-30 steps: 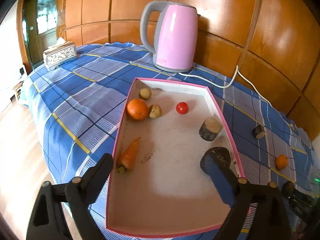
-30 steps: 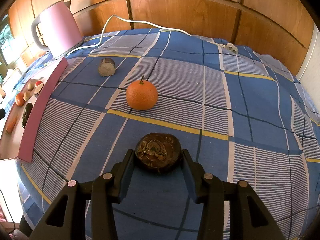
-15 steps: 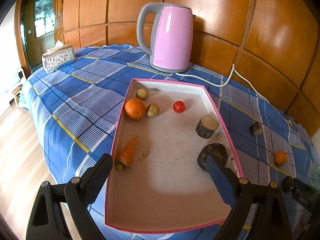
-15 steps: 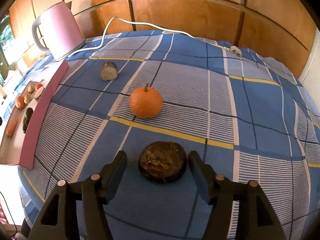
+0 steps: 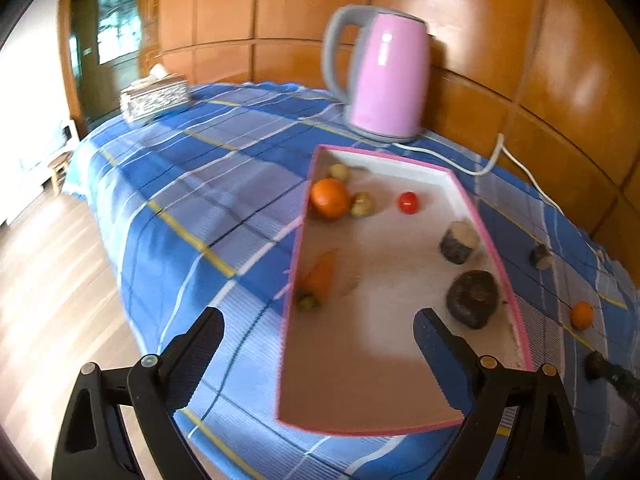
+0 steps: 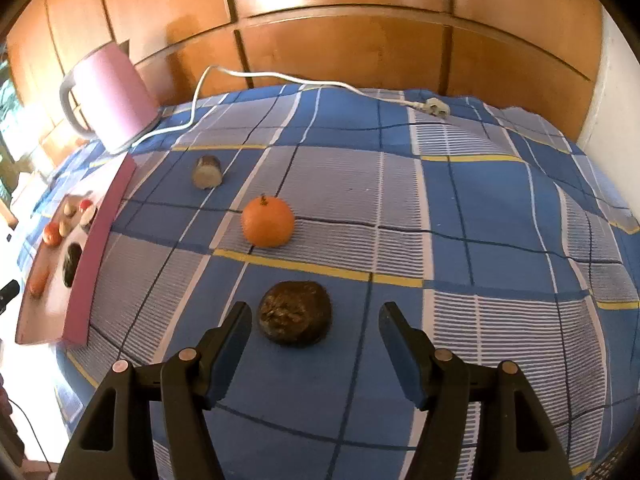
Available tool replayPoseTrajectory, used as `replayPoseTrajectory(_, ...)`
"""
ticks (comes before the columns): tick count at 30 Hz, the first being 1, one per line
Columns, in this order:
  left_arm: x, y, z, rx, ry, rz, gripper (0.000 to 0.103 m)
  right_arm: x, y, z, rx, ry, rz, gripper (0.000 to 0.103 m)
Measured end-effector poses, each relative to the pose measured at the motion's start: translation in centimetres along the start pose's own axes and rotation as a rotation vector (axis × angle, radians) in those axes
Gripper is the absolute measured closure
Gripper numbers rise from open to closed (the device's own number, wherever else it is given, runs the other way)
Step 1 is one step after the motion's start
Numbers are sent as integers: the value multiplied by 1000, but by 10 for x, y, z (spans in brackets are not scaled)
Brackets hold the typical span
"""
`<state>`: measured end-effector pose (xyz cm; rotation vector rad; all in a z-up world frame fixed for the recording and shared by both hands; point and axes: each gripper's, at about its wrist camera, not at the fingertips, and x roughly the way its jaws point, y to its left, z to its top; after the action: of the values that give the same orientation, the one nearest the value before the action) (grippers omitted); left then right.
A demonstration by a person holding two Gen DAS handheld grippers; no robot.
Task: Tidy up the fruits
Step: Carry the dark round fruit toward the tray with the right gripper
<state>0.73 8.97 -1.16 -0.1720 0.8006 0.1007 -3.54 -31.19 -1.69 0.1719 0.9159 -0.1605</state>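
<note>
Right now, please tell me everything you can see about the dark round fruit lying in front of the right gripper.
The dark fruit is a squat, rounded lump, brown-black, with a rough, wrinkled top. It lies on the blue checked cloth, just on the near side of a yellow stripe and nearer than the orange. It sits ahead of the right gripper, closer to its left finger; the fingers stand open and do not touch it.

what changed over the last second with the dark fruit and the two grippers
The right gripper let go of the dark fruit: its jaws have just been opening and it pulled back, leaving the fruit on the cloth. The left gripper, open and empty, swung left off the pink tray. The orange, kettle and tray contents stayed put.
</note>
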Motion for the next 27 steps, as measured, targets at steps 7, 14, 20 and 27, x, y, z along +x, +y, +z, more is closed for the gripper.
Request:
replayPoseTrajectory(7,8,16,-1,-81,31,21,7,20,14,2,-44,38,-26,36)
replayPoseTrajectory(14,10,17,-1,-80,31,40,6,31,24,0,-88,61,-58,57)
replayPoseTrajectory(20,7,16,-1,-68,19,43,4,25,26,0,-89,56,-46,57)
replayPoseTrajectory(27,4,12,0,-49,3,37,4,8,61,9,-161,26,57,57)
